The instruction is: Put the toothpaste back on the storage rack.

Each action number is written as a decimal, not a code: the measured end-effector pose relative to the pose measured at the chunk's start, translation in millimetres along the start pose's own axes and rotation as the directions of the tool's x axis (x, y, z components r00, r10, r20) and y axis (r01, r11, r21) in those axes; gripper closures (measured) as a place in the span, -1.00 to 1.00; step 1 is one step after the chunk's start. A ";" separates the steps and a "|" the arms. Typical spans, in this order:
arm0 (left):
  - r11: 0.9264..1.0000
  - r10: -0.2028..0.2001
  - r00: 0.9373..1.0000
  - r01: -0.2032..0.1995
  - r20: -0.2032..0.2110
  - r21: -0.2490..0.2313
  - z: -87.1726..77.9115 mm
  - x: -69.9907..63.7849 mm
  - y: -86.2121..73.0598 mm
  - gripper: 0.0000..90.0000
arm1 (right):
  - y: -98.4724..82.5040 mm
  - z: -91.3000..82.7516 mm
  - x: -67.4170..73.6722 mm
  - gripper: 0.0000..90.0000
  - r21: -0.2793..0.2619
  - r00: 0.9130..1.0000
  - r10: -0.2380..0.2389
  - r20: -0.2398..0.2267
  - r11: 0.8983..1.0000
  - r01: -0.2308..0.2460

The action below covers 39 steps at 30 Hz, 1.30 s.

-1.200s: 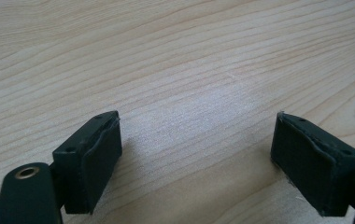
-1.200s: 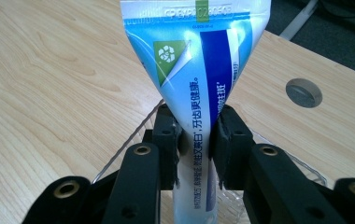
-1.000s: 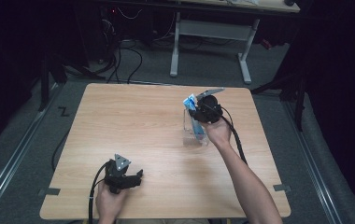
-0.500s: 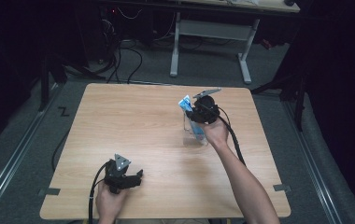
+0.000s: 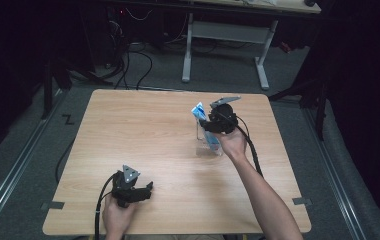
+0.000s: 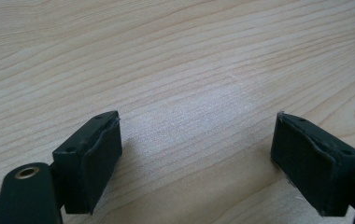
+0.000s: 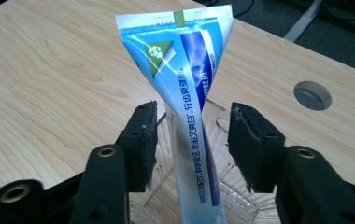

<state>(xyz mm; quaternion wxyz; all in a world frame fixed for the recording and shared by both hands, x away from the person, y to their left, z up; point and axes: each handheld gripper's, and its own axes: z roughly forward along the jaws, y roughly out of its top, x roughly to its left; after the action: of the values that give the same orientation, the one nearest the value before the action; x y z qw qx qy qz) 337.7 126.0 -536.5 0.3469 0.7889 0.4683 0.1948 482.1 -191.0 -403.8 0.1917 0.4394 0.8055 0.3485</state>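
The right gripper (image 7: 192, 140) has just been opening its jaws; they stand apart on either side of the blue-and-white toothpaste tube (image 7: 185, 88), whose body rises between them without either pad pressing it. The tube stands upright, crimped end up, in a clear plastic cup (image 7: 231, 196) on the right half of the pale wooden table (image 5: 143, 130). Near the front edge, well apart from the cup, the left gripper (image 6: 196, 158) rests with jaws wide and nothing between them.
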 end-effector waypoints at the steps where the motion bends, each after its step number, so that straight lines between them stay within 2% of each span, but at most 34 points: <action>1: 1.000 0.000 1.000 0.000 0.000 0.000 0.0 0.0 0.0 -0.63 | 0.0 -1.9 -0.5 0.14 -0.005 1.000 0.001 -0.001 1.000 -0.001; 10: 1.000 0.001 1.000 -0.001 0.000 0.002 -0.1 0.1 0.0 -0.63 | 1.1 -15.3 -2.3 0.13 -0.056 1.000 0.009 0.002 0.998 -0.009; 23: 1.000 -0.001 1.000 0.001 -0.001 0.000 0.0 -0.1 0.0 -0.63 | -1.9 -31.1 -7.6 0.13 -0.072 1.000 0.011 0.015 0.997 -0.009; 33: 1.000 -0.001 1.000 0.001 -0.001 0.000 0.0 -0.1 0.0 -0.63 | -6.7 -46.8 -11.9 0.10 -0.094 0.999 0.041 0.013 0.995 -0.039; 39: 1.000 0.000 1.000 0.000 -0.001 0.000 0.0 -0.1 0.0 -0.63 | -11.2 -58.9 -12.9 0.10 -0.110 0.999 0.038 0.018 0.993 -0.036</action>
<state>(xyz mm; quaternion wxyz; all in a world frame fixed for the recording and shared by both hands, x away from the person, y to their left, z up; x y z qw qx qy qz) 337.7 126.0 -536.4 0.3469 0.7888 0.4685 0.1950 446.4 -229.2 -371.6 0.2170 0.4465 0.7749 0.3913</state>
